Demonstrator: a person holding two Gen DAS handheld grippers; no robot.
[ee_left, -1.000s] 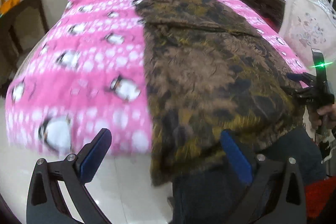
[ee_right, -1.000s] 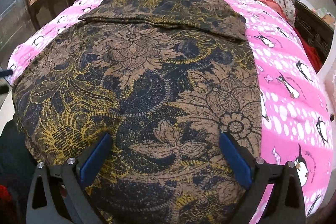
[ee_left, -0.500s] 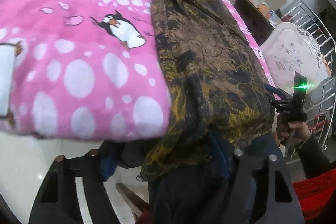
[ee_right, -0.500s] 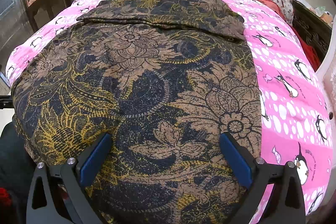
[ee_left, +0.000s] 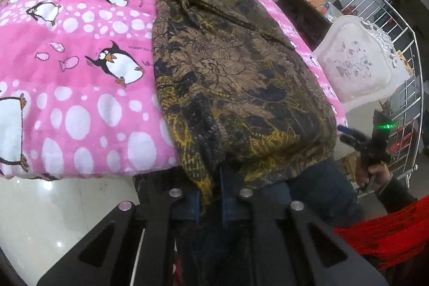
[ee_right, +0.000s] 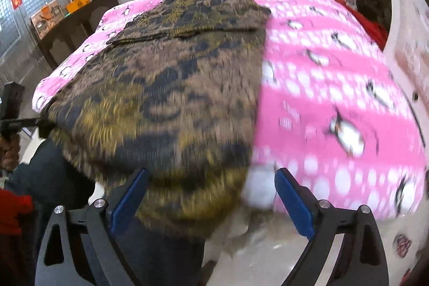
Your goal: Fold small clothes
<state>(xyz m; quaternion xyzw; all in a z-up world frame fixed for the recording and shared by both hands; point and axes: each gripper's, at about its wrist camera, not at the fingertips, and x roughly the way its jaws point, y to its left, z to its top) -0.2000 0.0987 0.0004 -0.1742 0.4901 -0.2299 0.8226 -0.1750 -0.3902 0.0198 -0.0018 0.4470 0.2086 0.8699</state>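
Left gripper (ee_left: pixel 210 201) just closed, pinching near hanging corner of brown-gold floral garment (ee_left: pixel 236 77) spread on pink penguin blanket (ee_left: pixel 80 87); right gripper (ee_right: pixel 210 201) wide apart, empty, at garment's other near corner.

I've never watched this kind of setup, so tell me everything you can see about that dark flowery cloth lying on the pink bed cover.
The patterned garment is thin-looking fabric, brown with black and mustard-yellow floral print. It lies spread lengthwise on the pink penguin blanket, with a fold line across its far part, and its near end drapes over the bed's edge. The left gripper has just closed its jaws on the hanging near-left corner. The right gripper, jaws wide, touches nothing; the near-right corner lies between them.
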